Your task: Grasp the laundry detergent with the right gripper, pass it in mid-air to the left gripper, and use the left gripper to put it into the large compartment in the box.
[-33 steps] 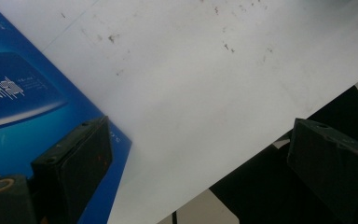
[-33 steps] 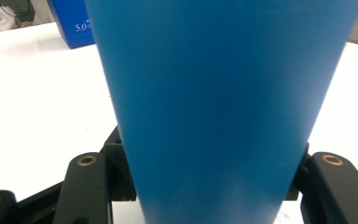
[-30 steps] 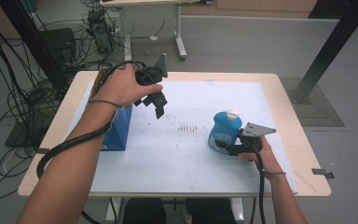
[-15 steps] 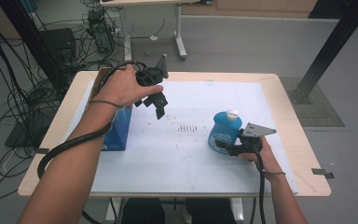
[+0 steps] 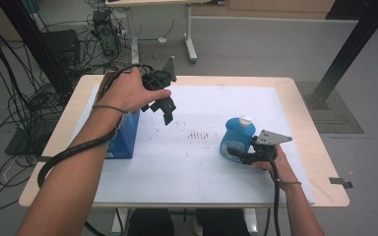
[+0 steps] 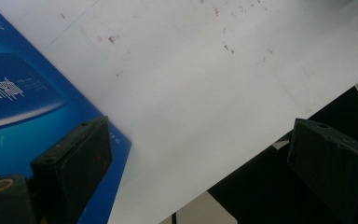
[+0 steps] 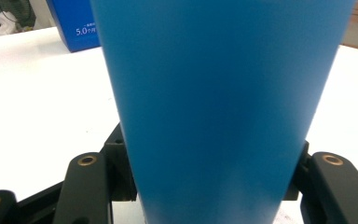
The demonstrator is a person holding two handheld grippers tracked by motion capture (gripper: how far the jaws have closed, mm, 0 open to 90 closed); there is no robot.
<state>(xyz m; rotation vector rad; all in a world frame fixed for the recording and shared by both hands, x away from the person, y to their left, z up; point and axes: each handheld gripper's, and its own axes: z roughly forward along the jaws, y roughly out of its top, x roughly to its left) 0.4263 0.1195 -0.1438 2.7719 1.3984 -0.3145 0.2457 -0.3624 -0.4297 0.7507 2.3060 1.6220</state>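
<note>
A blue bottle (image 5: 237, 137) with a white cap stands upright on the white mat (image 5: 202, 162), right of centre. My right gripper (image 5: 236, 153) is shut on its lower body, and the bottle's blue wall (image 7: 223, 112) stands close between the jaws in the right gripper view. My left gripper (image 5: 163, 109) hangs in the air above the mat's far left, jaws wide apart and pointing down, nothing between them. In the left gripper view its fingers (image 6: 74, 163) frame bare mat. A blue box (image 5: 125, 135) stands just below and left of it.
The mat (image 6: 191, 93) carries small dark specks near its middle. The wooden table's edge (image 5: 325, 162) shows around the mat. Cables and a black stand crowd the floor beyond the table's left side. A black post rises at the far right.
</note>
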